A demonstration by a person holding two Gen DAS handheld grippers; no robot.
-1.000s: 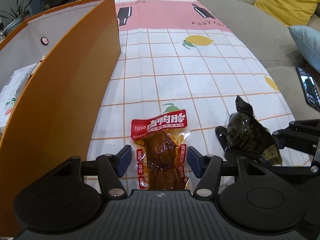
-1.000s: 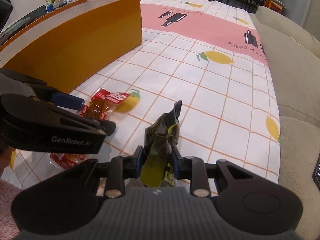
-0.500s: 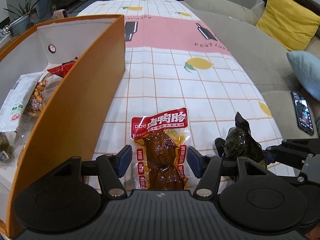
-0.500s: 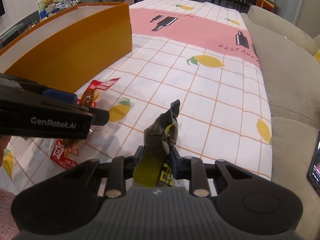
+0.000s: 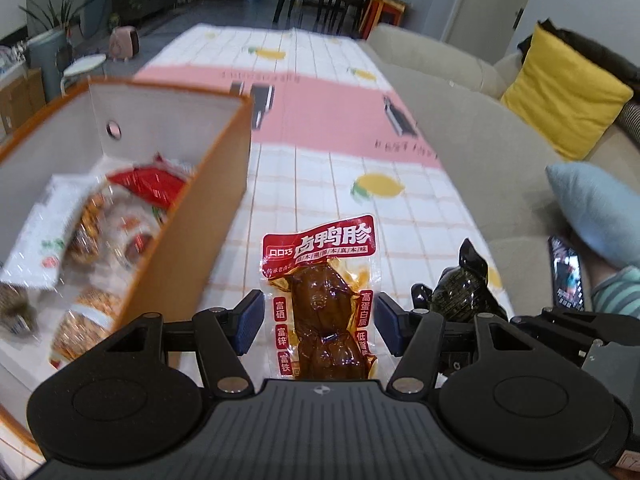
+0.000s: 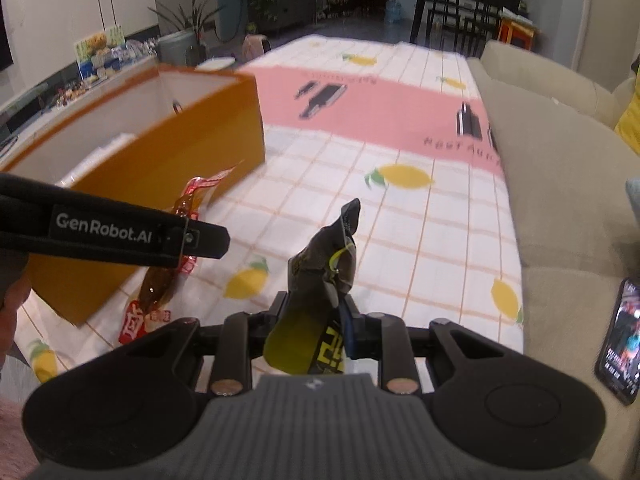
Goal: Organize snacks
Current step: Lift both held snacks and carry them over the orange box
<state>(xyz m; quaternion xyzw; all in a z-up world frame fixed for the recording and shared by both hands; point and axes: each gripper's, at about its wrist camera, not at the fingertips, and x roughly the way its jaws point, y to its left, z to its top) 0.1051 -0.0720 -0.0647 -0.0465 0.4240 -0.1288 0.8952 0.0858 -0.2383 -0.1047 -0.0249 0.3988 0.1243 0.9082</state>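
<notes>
My left gripper (image 5: 318, 326) is shut on a clear red-labelled packet of brown duck gizzard (image 5: 322, 304) and holds it up in the air beside the orange box (image 5: 192, 216). The packet also shows in the right wrist view (image 6: 168, 280), behind the left gripper's arm (image 6: 100, 226). My right gripper (image 6: 316, 320) is shut on a dark green snack packet (image 6: 320, 280), lifted above the tablecloth; it shows at the right of the left wrist view (image 5: 464, 292). The box (image 6: 160, 168) holds several snack packets (image 5: 104, 232).
A checked lemon-print tablecloth (image 5: 320, 152) with a pink band covers the table. A beige sofa (image 5: 480, 140) runs along the right, with a yellow cushion (image 5: 560, 92), a blue cushion (image 5: 592, 208) and a phone (image 6: 620, 340).
Both grippers have risen with their packets. The red packet has left the tablecloth, and the inside of the orange box has come into the left wrist view.
</notes>
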